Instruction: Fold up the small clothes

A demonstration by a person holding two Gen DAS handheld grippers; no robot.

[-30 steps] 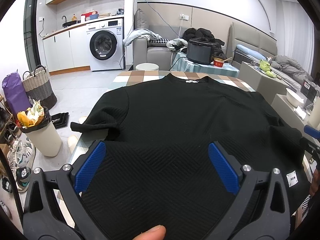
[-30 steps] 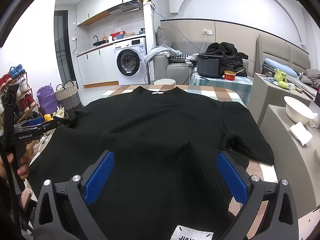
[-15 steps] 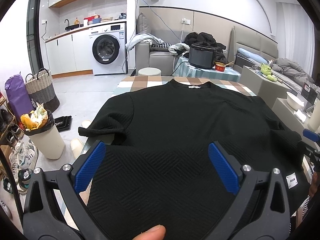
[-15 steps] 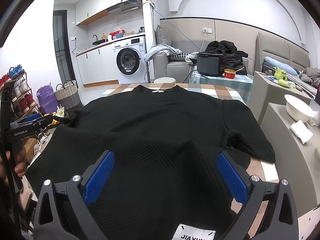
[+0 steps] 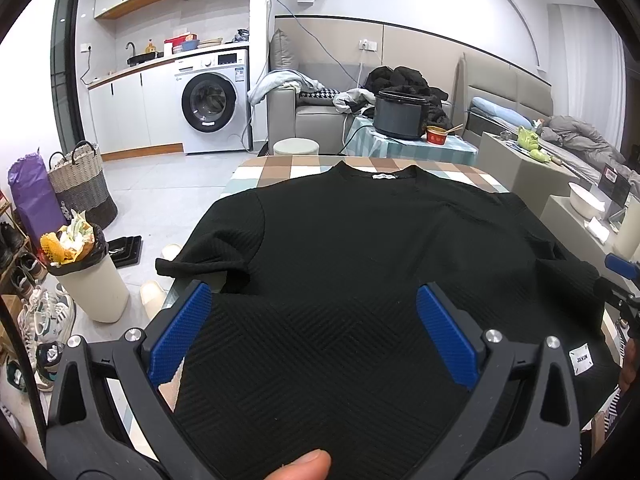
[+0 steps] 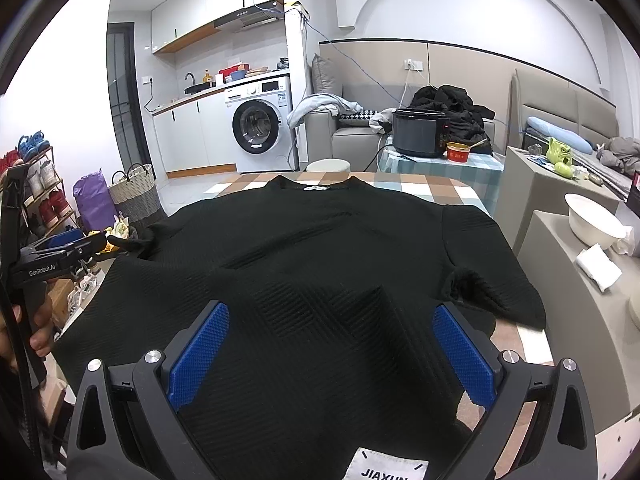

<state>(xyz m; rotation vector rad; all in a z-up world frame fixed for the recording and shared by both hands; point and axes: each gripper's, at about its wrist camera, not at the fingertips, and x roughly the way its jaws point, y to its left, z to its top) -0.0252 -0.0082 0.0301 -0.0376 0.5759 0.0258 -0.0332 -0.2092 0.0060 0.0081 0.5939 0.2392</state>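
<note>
A black textured short-sleeved top (image 5: pixel 360 248) lies spread on a checked table (image 5: pixel 288 166), collar at the far end. It also shows in the right wrist view (image 6: pixel 320 264), with a white label (image 6: pixel 386 468) at the hem. My left gripper (image 5: pixel 314 326) is open over the hem on the top's left half, blue pads wide apart. My right gripper (image 6: pixel 330 350) is open over the hem on the right half. Each gripper holds nothing. A thumb (image 5: pixel 304 466) shows at the bottom edge.
A full white bin (image 5: pixel 90 280) and shoes stand on the floor to the left. A beige side unit with a white bowl (image 6: pixel 592 220) stands to the right. A black cooker (image 6: pixel 420 132) sits on a small table beyond; a washing machine (image 5: pixel 212 102) is at the back.
Both cameras have tilted up and drawn back slightly, so the top sits lower in view. Both grippers stay open. The top has not moved.
</note>
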